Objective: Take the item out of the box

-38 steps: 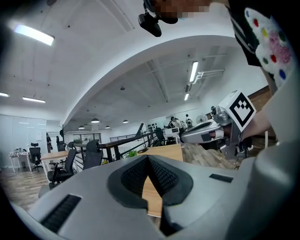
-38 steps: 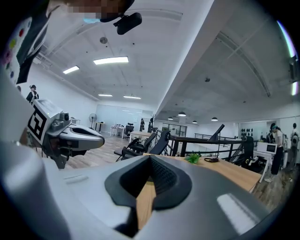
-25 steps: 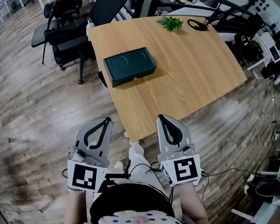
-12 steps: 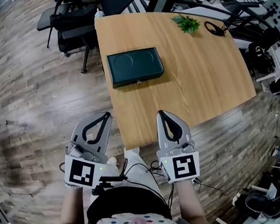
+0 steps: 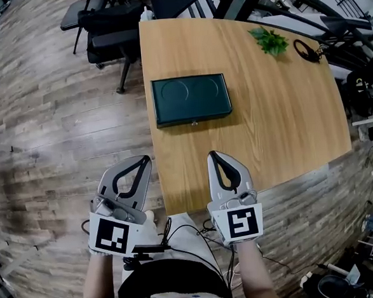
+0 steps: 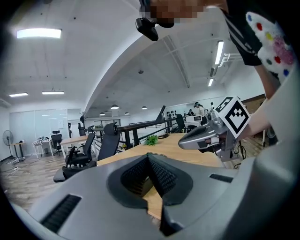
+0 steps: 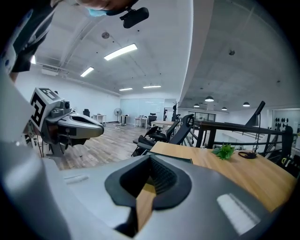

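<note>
Over the last second the pale wooden tabletop (image 5: 279, 107) and the dark green, flat rectangular box (image 5: 190, 99) on it have drawn nearer and turned squarer in the head view, which reads as the person walking up to the near edge. The two tools have kept their place low in front of the body. The left hand-held gripper (image 5: 144, 159) is clenched on nothing: its own view shows the ribbed pads meeting, with only tabletop beyond them. The right hand-held gripper (image 5: 212, 155) is closed and empty in the same way. Both are carried side by side, pointing forward and slightly down, the left one's tip over the wood-plank floor (image 5: 46, 142) just off the table's corner and the right one's just over the near edge. That looks like a carrying posture for the approach, since there is nothing within reach to hold. The box lies flat, well apart from both tips, toward the left side of the tabletop, its lid down and its small metal clasp (image 5: 193, 122) facing the person, so it can probably be opened from this side. The item stays hidden under the lid. A small green leafy plant (image 5: 270, 40) sits at the far corner, well clear of the box.
</note>
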{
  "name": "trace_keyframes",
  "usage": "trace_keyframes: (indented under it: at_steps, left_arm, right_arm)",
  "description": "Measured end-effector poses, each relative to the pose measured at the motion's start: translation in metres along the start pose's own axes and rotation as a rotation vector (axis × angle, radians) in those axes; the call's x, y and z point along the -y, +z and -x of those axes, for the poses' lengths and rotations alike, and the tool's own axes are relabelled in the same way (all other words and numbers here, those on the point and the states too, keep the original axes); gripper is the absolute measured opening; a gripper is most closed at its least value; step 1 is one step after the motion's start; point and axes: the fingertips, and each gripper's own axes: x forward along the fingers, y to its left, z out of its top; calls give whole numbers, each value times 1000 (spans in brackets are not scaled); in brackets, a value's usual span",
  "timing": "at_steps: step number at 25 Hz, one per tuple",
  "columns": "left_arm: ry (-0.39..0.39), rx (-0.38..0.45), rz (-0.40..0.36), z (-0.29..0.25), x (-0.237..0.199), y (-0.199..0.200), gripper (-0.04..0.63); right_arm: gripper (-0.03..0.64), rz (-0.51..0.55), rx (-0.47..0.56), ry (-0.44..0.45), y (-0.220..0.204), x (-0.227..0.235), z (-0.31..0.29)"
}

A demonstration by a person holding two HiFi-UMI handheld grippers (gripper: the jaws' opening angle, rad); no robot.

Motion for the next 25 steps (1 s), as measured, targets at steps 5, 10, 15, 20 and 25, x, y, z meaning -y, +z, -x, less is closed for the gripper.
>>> trace_keyframes:
  at_steps: [5,10,15,20,25]
  left_arm:
    - [27,-19,25,-20,-10,-11,5]
    - [39,-40,58,-40,-15,-28,5]
    - [34,-58,61,-55,-19,-42,5]
    - [27,-80,53,-70,-21,-56,5]
    - [31,-93,60,-83,-23,-69,5]
  right_arm:
    - [9,-15,-39,27,-14,9,-31]
    - [9,-21,-62,50,-32,18,-58]
    - [9,-23,-107,57,-53,26,-78]
    - [9,-35,-142,61,-77,33,-94]
    - [46,-58,-178,83,-92,33,-109]
